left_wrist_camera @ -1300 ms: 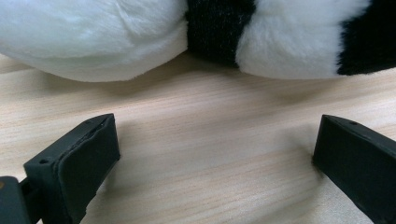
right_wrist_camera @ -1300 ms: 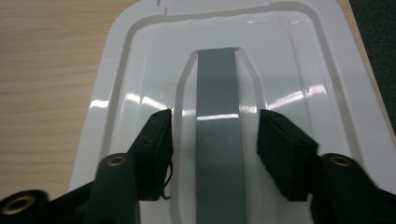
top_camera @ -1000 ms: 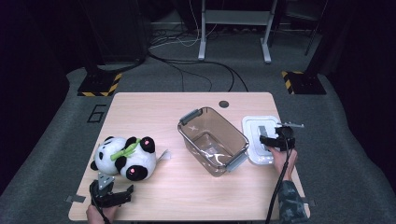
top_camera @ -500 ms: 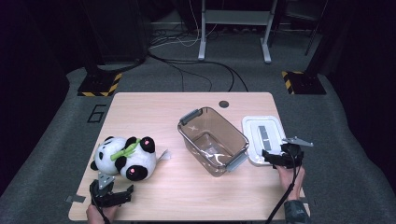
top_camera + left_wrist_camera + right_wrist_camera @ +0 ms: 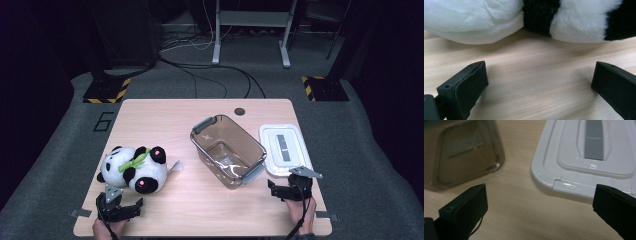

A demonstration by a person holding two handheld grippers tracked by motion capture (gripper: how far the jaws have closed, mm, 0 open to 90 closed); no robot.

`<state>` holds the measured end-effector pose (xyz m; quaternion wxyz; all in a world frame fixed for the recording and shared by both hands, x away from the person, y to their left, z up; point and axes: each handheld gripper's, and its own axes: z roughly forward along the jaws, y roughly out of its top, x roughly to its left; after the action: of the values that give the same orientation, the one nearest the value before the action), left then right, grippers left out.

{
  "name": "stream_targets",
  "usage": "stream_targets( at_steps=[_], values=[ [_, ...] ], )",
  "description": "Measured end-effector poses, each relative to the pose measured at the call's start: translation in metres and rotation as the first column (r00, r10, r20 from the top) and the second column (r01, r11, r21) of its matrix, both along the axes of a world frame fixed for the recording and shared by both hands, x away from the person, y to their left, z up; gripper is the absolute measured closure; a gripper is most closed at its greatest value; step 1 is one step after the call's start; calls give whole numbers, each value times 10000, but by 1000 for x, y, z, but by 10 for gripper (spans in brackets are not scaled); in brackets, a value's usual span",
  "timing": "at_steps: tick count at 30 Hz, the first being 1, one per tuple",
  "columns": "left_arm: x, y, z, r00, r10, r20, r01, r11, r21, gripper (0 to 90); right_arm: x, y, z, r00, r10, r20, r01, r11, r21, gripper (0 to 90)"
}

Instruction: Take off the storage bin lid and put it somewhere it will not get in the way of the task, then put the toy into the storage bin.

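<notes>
A black-and-white panda plush (image 5: 134, 169) with a green bow lies on the left of the wooden table (image 5: 165, 125). My left gripper (image 5: 121, 209) rests open just in front of it, near the table's front edge; in the left gripper view the plush's fur (image 5: 499, 20) is right ahead of the spread jaws. A clear brown bin (image 5: 227, 150) with grey handles stands in the middle, empty. Its white lid (image 5: 283, 147) with a grey strip lies flat to its right. My right gripper (image 5: 286, 192) is open just in front of the lid (image 5: 584, 157), with the bin's corner (image 5: 461, 152) at left.
A small dark round grommet (image 5: 240, 111) sits near the table's far edge. Beyond the table are grey floor mats, cables, and a metal stand's legs (image 5: 250, 30). Bare wood lies between the plush and the bin.
My right gripper has drawn back from over the lid toward the table's front edge and now sits on the wood. The left gripper and the plush have stayed put.
</notes>
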<state>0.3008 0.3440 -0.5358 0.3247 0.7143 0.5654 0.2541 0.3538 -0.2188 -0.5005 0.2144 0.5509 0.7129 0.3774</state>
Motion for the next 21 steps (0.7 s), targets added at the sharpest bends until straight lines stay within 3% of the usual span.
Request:
stream_targets(
  at_steps=[2,10,21],
  values=[
    [0,0,0,10000,3,6,-3,10000,-1,0,-4,7,-4,9995,309,-1,-309,9989,-341,0],
    [0,0,0,10000,-1,-10,1,10000,10,0,-12,14,-18,9970,729,-268,-740,9964,-426,0],
    [0,-1,0,10000,37,-30,-37,10000,-21,0,-14,26,-28,9889,1389,-534,-1442,9829,-1142,0]
  ],
)
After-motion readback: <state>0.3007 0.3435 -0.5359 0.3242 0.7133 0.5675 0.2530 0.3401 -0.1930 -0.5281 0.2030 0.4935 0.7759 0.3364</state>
